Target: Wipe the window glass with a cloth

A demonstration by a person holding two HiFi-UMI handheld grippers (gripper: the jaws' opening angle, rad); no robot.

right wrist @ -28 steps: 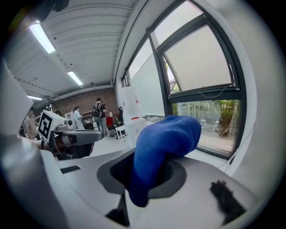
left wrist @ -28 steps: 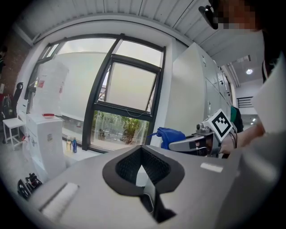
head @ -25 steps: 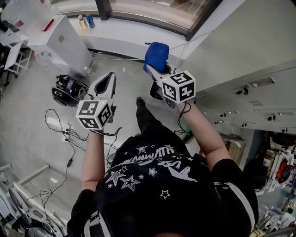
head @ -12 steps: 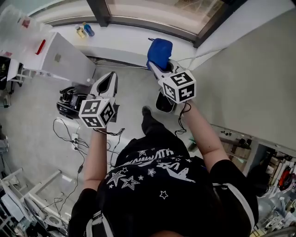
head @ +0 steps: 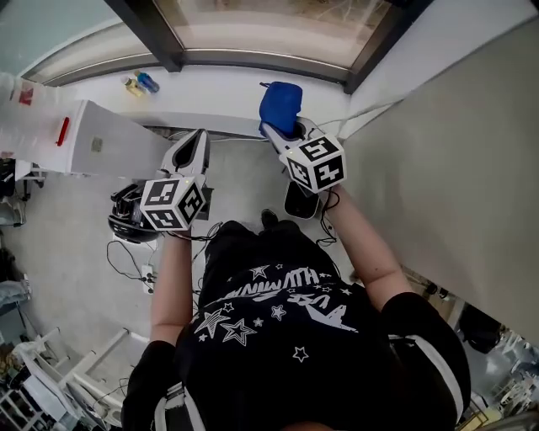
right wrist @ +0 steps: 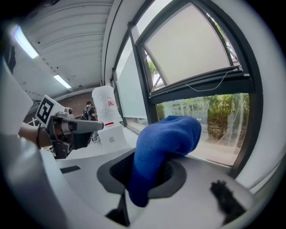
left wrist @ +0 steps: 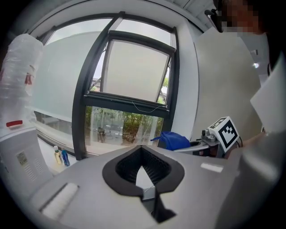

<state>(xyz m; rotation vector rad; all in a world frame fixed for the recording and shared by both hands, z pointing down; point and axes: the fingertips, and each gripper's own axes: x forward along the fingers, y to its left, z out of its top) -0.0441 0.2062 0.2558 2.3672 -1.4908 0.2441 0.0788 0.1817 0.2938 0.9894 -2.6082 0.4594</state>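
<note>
The blue cloth (head: 280,103) bulges from the right tool (head: 285,133), whose jaws are clamped on it, near the window glass (head: 269,21) and its dark frame (head: 364,57). The left tool (head: 194,143), jaws together and empty, hangs alongside. Two small bottles (head: 141,82) stand well left on the white sill (head: 219,84).

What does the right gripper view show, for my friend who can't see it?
A blue cloth is clamped in the right gripper, facing a dark-framed window with green trees beyond the glass. The left gripper shows at the left.
</note>
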